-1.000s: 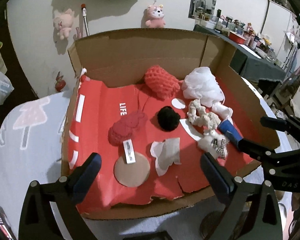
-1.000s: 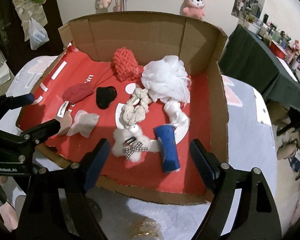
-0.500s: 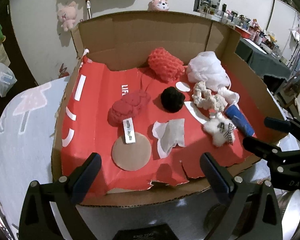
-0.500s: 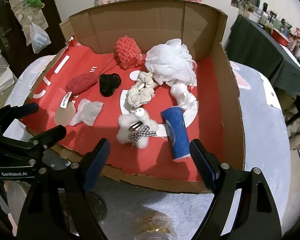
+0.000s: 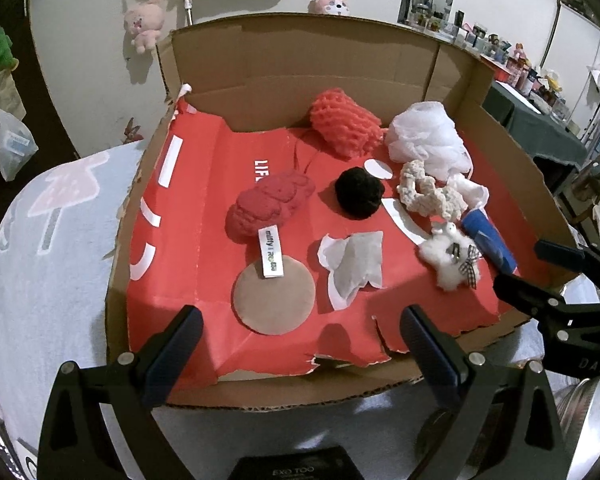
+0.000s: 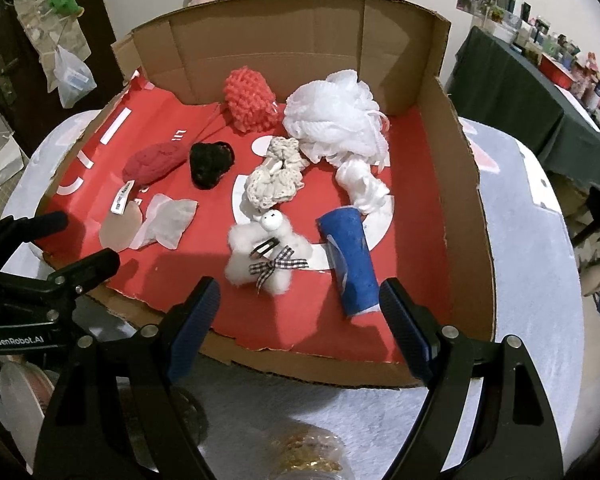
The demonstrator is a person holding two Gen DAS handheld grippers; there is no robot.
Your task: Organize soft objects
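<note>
Both tongs, left and right, are held wide open and empty at the near edge of the cardboard box. The soft objects lie on its red liner: a white fluffy toy and blue roll nearest. Risk is judged: the toy's checked bow could snag, or the roll be dragged along.

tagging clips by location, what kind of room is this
Probably a lived-in home room, not a lab: plush toys hang on the wall, a dark-clothed side table is crowded with knick-knacks, and the cardboard box sits on a printed tablecloth.
</note>
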